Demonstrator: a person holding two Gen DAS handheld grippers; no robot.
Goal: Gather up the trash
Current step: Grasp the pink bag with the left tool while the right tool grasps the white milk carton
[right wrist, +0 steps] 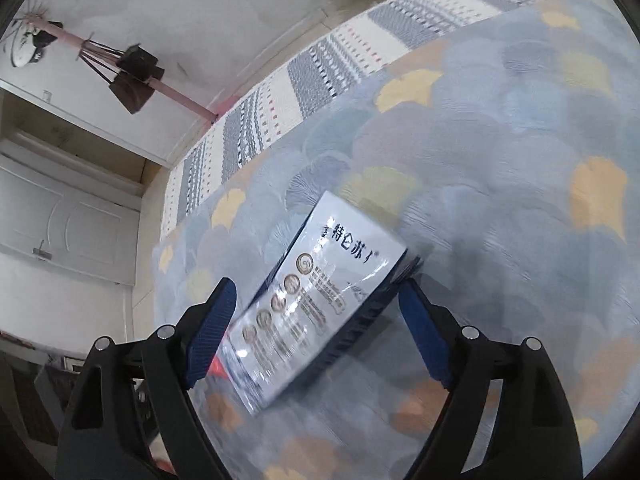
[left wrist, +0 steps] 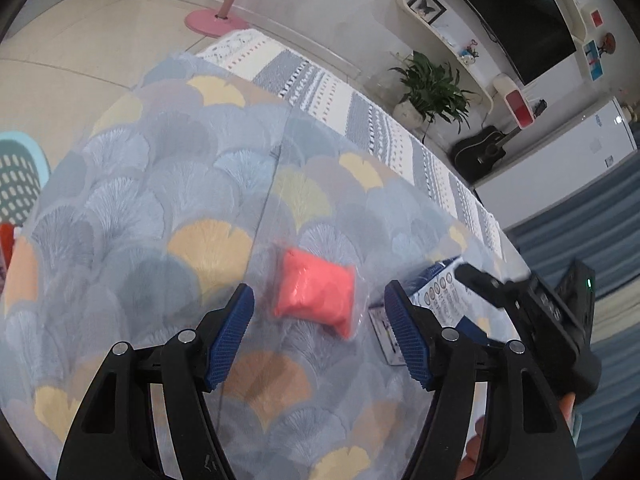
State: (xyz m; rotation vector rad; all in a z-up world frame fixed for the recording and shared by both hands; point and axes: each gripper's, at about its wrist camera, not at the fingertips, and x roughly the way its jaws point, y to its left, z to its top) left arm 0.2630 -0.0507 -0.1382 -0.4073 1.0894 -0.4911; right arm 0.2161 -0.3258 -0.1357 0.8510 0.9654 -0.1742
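Poised wide-jawed, gripping nothing: left gripper (left wrist: 318, 334) near pink packet (left wrist: 316, 290), right gripper (right wrist: 316, 330) straddling white carton (right wrist: 320, 300) on patterned cloth (left wrist: 160, 184); best lowered squarely before closing.

Left gripper (left wrist: 319, 332): jaws apart, tilted downward, nothing between the pads. Right gripper (right wrist: 316, 326): jaws spread wide, tilted downward, pads pressing on nothing; it appears at 3 o'clock in the left wrist view.
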